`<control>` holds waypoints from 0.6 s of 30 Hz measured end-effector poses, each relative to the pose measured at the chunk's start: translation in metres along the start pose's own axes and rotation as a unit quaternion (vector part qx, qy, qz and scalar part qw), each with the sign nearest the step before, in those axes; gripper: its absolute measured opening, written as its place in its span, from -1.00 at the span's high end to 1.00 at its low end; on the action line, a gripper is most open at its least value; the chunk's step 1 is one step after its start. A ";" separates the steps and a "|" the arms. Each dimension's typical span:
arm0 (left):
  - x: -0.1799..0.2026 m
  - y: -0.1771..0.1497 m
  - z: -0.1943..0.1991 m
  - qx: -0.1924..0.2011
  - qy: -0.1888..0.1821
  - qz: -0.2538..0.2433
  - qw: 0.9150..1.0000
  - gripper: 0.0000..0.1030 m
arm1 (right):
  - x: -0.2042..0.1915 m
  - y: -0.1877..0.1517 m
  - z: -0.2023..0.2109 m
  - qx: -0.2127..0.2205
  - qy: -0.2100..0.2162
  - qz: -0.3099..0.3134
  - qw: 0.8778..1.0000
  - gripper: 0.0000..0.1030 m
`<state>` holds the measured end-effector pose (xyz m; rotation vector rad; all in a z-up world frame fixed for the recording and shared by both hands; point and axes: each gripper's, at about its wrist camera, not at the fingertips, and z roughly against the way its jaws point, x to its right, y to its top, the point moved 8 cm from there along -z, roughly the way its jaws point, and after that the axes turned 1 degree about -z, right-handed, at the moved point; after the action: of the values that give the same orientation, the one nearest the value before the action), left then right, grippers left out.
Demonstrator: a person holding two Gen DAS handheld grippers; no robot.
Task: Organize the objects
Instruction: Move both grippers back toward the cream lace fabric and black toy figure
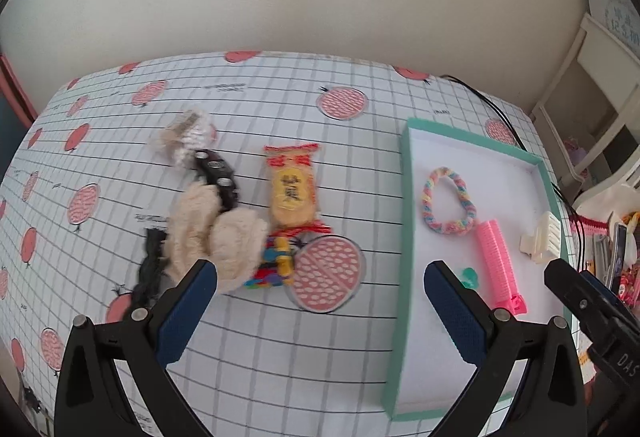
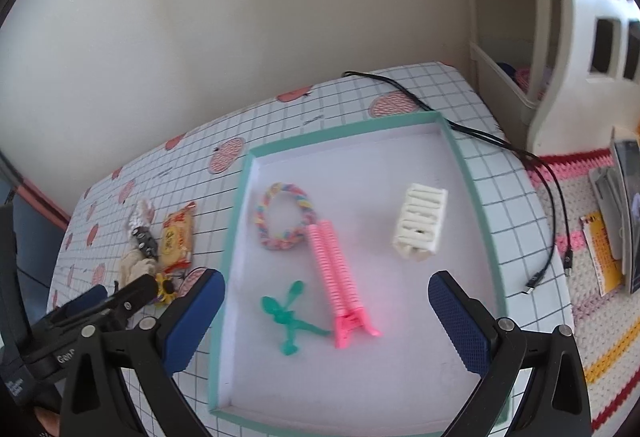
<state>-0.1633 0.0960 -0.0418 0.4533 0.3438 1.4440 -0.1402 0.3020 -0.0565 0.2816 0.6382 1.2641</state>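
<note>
4 hair items lie in the teal tray [image 2: 236, 221]: rainbow scrunchie [image 2: 282, 215], pink clip [image 2: 338, 277], white claw clip [image 2: 420, 223], green clip [image 2: 286, 317]. Left claw [image 1: 320, 301] & right claw [image 2: 326, 311] both released, empty; snack pack [image 1: 292, 189] w/ other bits on table [image 1: 256, 349]

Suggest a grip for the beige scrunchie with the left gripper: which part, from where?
Take the beige scrunchie across its near lobe, coming from above with the left gripper open. That puffy lobe lies free; the far side is overlapped by the black hair tie, and the colourful clips crowd its right.
</note>
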 end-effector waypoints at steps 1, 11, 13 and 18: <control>-0.008 0.000 0.003 0.004 0.001 0.005 1.000 -1.00 | -0.007 -0.001 0.000 -0.001 0.003 0.006 1.000 -1.00; -0.106 0.000 0.027 0.030 0.031 0.075 0.996 -1.00 | -0.094 -0.009 -0.009 -0.001 0.051 0.062 0.997 -1.00; -0.129 -0.003 0.032 0.033 0.042 0.089 0.995 -1.00 | -0.111 -0.012 -0.011 -0.001 0.058 0.072 0.996 -1.00; -0.174 -0.009 0.036 0.029 0.061 0.111 0.992 -1.00 | -0.147 -0.020 -0.020 -0.006 0.074 0.082 0.994 -1.00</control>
<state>-0.1560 -0.0807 -0.0228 0.4609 0.4455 1.6862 -0.1601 0.1547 -0.0406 0.2356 0.7464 1.4547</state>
